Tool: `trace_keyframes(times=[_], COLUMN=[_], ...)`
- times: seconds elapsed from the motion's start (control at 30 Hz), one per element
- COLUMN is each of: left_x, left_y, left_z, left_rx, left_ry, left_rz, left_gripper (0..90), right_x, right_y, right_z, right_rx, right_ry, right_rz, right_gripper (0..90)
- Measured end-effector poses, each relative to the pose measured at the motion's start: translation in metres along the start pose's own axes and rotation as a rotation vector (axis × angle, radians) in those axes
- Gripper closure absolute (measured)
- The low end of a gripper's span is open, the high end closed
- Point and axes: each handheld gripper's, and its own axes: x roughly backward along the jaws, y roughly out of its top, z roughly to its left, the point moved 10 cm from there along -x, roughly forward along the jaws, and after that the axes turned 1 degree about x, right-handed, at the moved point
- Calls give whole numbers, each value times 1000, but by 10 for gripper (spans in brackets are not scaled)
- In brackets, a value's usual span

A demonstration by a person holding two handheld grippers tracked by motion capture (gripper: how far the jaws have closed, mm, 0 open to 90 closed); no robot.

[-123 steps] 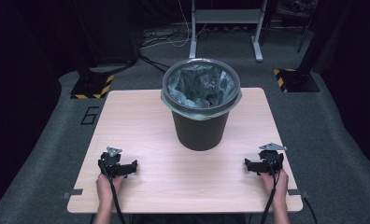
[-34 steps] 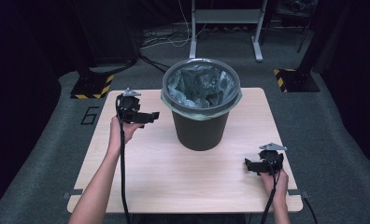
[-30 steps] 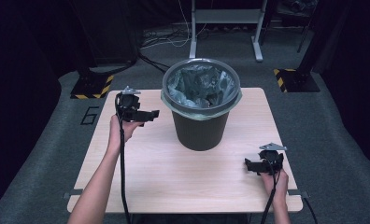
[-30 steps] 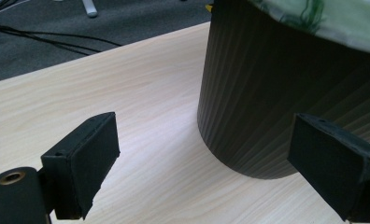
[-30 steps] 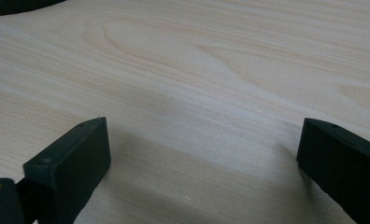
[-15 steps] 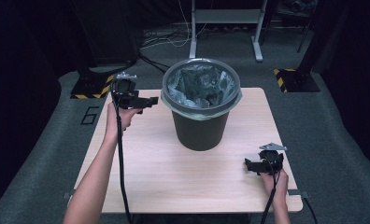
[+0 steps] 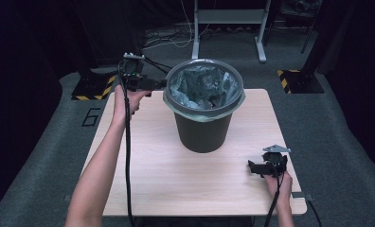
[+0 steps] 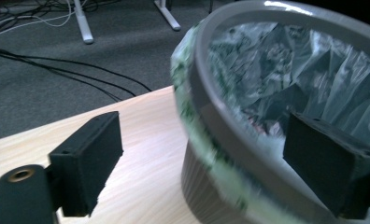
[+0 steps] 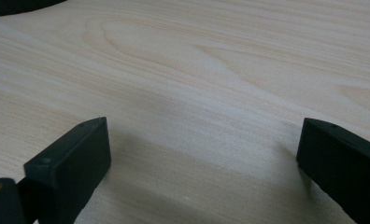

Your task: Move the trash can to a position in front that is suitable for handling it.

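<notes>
A dark grey bin point(image 7: 203, 130) stands at the back middle of the table, lined with a clear plastic bag point(image 7: 202, 87) folded over its rim. My left gripper point(image 7: 160, 85) is raised level with the left side of that rim. In the left gripper view the lined rim point(image 8: 230, 140) runs between the jaws, one outside the bin and one over its inside. The left gripper point(image 8: 206, 140) is open; its jaws have just been closing a little, and the pads do not touch the rim. My right gripper point(image 7: 253, 168) rests open on the table at the front right, nothing between its jaws point(image 9: 202, 140).
The light wooden table point(image 7: 152, 179) carries the bin alone. Behind it on the grey floor are a metal desk frame point(image 7: 228, 19), loose cables point(image 7: 166, 40) and yellow-black striped stand bases point(image 7: 95, 87) point(image 7: 297, 80). The left gripper's cable point(image 7: 127, 156) hangs along the forearm.
My left gripper has risen from beside the bin's wall and moved right, up to the rim, which now sits between its jaws. The right gripper has stayed put.
</notes>
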Motion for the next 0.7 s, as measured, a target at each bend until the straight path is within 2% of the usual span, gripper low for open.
trace_keyframes(times=[0.03,0.07,0.17,0.2,0.23,0.27,0.3,0.37,0.4,0.47,0.5,0.57,0.67,0.7], left_x=[-7,-7,-23,-23,-30,-30,-39,-47,-47,-55,-55,-60,-61,-60], left_y=[7,7,15,15,18,18,17,15,15,10,10,6,6,5], left_z=[-4,-4,-12,-12,-14,-14,-13,-11,-11,-9,-9,-7,-6,-5], left_rx=[-8,-8,-30,-30,-29,-29,-20,-11,-11,23,23,51,54,49], left_ry=[7,7,16,16,24,24,37,51,51,20,20,-3,4,21], left_rz=[11,11,42,42,53,53,76,93,93,116,116,130,118,116], left_gripper=[148,149,154,161,180,203,228,303,316,382,395,470,584,584], right_x=[0,0,0,0,0,0,0,0,0,0,0,0,0,0], right_y=[0,0,0,0,0,0,0,0,0,0,0,0,0,0], right_z=[0,0,0,0,0,0,0,0,0,0,0,0,0,0], right_rx=[0,0,0,0,0,0,-4,-4,-1,0,0,1,0,0], right_ry=[0,0,1,1,0,0,1,2,1,2,2,3,3,2], right_rz=[0,0,0,0,0,0,0,0,-1,-1,-1,-2,-2,-2], right_gripper=[23,23,23,24,25,25,25,25,26,27,27,28,29,30])
